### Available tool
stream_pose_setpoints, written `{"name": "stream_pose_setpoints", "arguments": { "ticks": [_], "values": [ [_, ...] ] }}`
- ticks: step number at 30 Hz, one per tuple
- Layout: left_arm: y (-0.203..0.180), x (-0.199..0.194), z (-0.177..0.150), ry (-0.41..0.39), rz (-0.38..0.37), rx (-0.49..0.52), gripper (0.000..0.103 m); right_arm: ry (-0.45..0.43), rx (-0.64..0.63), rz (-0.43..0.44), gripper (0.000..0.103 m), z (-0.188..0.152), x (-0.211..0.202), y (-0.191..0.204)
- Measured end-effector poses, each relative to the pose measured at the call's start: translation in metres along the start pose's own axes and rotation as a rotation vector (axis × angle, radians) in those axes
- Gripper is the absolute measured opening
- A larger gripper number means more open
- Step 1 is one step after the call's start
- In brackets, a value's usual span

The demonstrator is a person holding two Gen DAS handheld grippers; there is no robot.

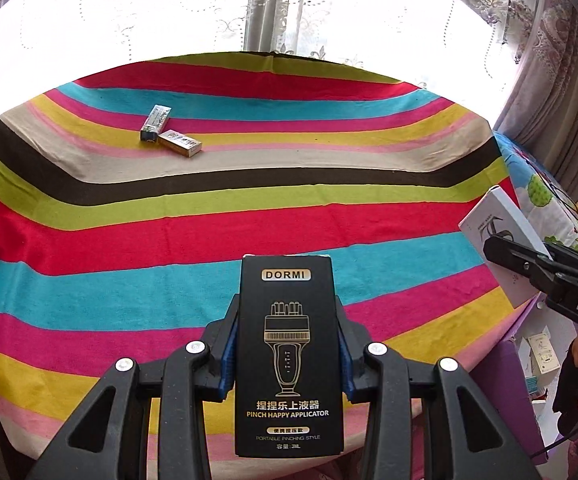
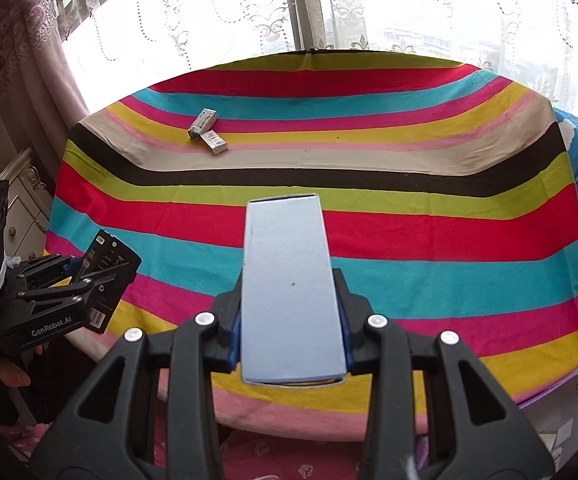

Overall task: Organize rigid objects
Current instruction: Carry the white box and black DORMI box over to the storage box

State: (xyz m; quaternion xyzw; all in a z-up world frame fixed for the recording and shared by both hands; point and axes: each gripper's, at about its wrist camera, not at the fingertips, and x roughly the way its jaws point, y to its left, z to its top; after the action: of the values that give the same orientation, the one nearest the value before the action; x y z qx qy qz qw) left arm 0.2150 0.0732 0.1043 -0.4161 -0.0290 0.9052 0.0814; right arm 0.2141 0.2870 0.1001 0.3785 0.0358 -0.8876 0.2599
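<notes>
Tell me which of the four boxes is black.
The DORMI applicator box, clamped between the left gripper fingers. The right gripper holds a pale box; the two small boxes on the striped cloth are light-coloured.

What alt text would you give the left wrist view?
The left tongs grip a black DORMI box upright above a striped cloth. Two small boxes lie far back on the cloth, and the right tongs hold a white box at the right edge.

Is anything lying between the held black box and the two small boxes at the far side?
No. In the left wrist view, only bare striped cloth separates the black box from the two small boxes.
</notes>
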Motion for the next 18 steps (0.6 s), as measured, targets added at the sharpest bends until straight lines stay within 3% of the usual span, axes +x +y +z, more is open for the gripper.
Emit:
{"name": "stream_pose_setpoints", "arguments": {
  "ticks": [18],
  "values": [
    [-0.133,-0.004,0.009,0.041,-0.158,0.271,0.04,-0.098,0.111,-0.077,0.04,-0.057,-0.106,-0.07]
  ]
}}
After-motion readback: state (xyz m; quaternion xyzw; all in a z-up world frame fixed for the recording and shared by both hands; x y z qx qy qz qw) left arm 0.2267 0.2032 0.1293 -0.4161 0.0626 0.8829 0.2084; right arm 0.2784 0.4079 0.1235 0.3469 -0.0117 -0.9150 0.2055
